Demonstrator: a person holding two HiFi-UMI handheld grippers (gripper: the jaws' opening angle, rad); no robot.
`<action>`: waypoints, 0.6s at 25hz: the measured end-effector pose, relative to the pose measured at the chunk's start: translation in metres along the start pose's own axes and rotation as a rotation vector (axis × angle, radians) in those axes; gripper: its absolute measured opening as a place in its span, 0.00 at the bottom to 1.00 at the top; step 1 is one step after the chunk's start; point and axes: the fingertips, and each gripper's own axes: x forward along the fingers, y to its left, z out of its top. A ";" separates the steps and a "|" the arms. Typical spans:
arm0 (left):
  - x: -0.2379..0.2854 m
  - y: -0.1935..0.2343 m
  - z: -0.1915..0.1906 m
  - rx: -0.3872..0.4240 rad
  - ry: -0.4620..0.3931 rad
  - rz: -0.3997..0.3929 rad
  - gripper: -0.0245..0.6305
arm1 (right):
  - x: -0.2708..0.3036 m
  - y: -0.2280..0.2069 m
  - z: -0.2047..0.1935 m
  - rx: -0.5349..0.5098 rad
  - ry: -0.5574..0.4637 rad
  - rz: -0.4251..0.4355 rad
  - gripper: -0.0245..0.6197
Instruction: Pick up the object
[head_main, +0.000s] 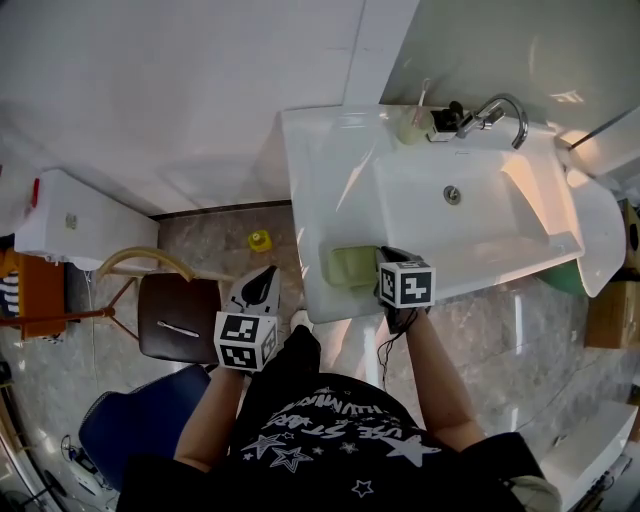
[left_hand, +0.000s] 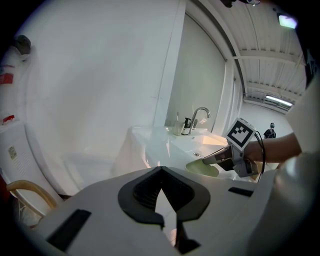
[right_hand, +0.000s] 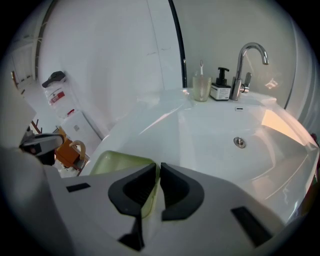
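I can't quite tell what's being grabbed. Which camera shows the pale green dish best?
The head view: the green dish shows nearly whole from above on the sink ledge. The right gripper view shows it close, its rim pinched by the right hand-held gripper, the rest hidden. The left gripper view gives a distant side-on sliver.

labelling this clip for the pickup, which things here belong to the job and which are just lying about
In the job: pale green shallow plastic dish; right gripper shut on its rim.
Lying about: clear tumbler with toothbrush; black-topped pump bottle; chrome tap.

Open basin ahead — faucet, soap bottle, 1 cup along back rim.
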 end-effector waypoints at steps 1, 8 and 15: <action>-0.003 -0.002 -0.001 0.001 -0.004 0.002 0.06 | -0.005 0.000 0.003 0.002 -0.015 0.000 0.10; -0.036 -0.034 -0.005 0.029 -0.047 0.000 0.06 | -0.062 -0.001 0.012 0.041 -0.139 0.020 0.10; -0.089 -0.084 -0.021 0.063 -0.093 -0.007 0.06 | -0.132 0.005 -0.020 0.080 -0.230 0.050 0.10</action>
